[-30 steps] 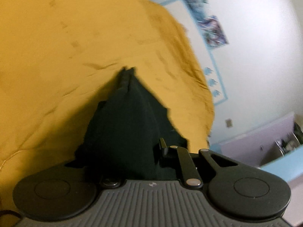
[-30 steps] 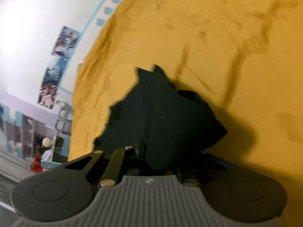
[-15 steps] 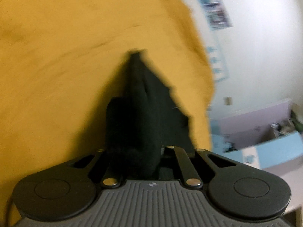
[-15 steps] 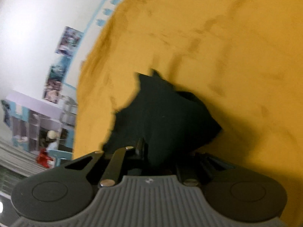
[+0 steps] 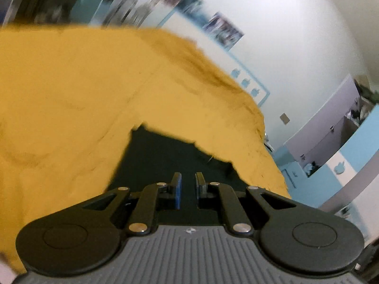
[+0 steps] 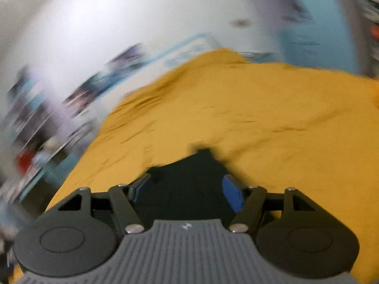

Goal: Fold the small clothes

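A small black garment (image 5: 165,156) lies flat on a mustard-yellow bedspread (image 5: 71,90). In the left wrist view my left gripper (image 5: 188,177) hovers over its near part with the fingers a narrow gap apart, holding nothing. In the right wrist view the same black garment (image 6: 184,179) lies under my right gripper (image 6: 186,184), whose blue-padded fingers (image 6: 233,193) stand wide apart and empty. Both views are blurred by motion.
The yellow bedspread (image 6: 260,118) fills most of both views. A white wall with posters (image 5: 222,30) and a blue trim runs behind the bed. Lilac and blue furniture (image 5: 331,127) stands off the bed's right side.
Both grippers let go of the black garment and opened. It now lies flat on the bedspread instead of hanging bunched from the jaws. Both cameras tilted up toward the wall.
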A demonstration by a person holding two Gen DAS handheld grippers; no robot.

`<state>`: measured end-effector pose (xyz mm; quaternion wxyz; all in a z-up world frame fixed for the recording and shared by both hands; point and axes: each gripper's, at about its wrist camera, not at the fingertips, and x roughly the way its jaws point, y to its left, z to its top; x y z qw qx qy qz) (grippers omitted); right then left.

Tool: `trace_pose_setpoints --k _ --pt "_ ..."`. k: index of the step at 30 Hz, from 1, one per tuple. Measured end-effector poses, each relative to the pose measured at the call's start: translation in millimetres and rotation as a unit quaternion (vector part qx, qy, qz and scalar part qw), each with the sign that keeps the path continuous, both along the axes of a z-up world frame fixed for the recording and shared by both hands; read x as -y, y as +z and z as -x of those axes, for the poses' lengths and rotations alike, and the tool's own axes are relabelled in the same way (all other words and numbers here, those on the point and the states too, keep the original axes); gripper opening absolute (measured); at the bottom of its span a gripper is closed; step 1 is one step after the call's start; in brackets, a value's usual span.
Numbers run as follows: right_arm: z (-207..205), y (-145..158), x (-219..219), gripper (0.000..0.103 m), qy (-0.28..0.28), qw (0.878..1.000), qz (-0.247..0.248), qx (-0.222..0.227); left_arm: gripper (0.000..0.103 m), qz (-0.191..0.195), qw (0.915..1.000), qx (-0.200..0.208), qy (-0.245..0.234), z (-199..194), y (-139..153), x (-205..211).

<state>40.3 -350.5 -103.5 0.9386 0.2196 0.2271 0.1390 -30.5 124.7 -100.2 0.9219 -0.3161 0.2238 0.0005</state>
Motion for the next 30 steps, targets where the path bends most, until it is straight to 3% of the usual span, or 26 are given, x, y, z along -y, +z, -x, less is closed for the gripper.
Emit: trace_pose_setpoints --k 2,5,9,13,20,22,25,26,27,28,30 --pt "1.8 -3.1 -42.9 0.062 0.050 0.998 0.024 0.011 0.016 -0.009 0.9993 0.024 -0.027 -10.9 4.8 26.4" --pt "5.8 -17.6 -96.2 0.061 0.117 0.992 0.033 0.029 0.019 0.043 0.9940 0.017 -0.099 -40.2 -19.5 62.2" --pt "4.5 -48.0 -133.1 0.057 0.165 0.985 0.050 0.020 0.019 0.043 0.9940 -0.014 -0.099 -59.9 -62.5 81.9" --pt "-6.9 -69.0 -100.3 0.057 0.137 0.988 0.062 -0.022 0.019 0.037 0.9947 -0.065 -0.071 -59.2 -88.4 64.3" --pt "-20.3 -84.8 27.8 0.055 -0.014 0.997 0.062 -0.050 0.016 0.078 0.9946 -0.066 -0.016 -23.6 -105.1 3.7" --pt "-22.3 -89.3 57.8 0.045 -0.033 0.997 0.030 -0.064 0.014 0.075 0.9949 -0.068 -0.002 -15.0 -105.4 -9.4" --pt "-24.1 -84.5 71.9 0.039 -0.045 0.996 0.008 -0.074 0.013 0.085 0.9932 -0.080 0.006 -8.9 -97.6 -23.7" --pt "-25.1 -78.9 67.2 0.040 -0.059 0.996 -0.003 -0.073 0.016 0.090 0.9928 -0.079 0.004 -10.3 -91.1 -25.1" --pt "-25.1 -69.2 62.4 0.048 -0.068 0.996 -0.022 -0.061 0.019 0.086 0.9937 -0.072 -0.005 -15.1 -82.0 -26.0" --pt "-26.4 -58.9 56.8 0.058 -0.056 0.997 -0.034 -0.039 0.021 0.076 0.9951 -0.060 -0.022 -16.2 -71.9 -28.3" --pt "-39.6 -36.7 33.3 0.061 -0.013 0.999 -0.029 -0.007 0.028 0.062 0.9949 -0.044 -0.066 -42.8 -56.9 -19.9"
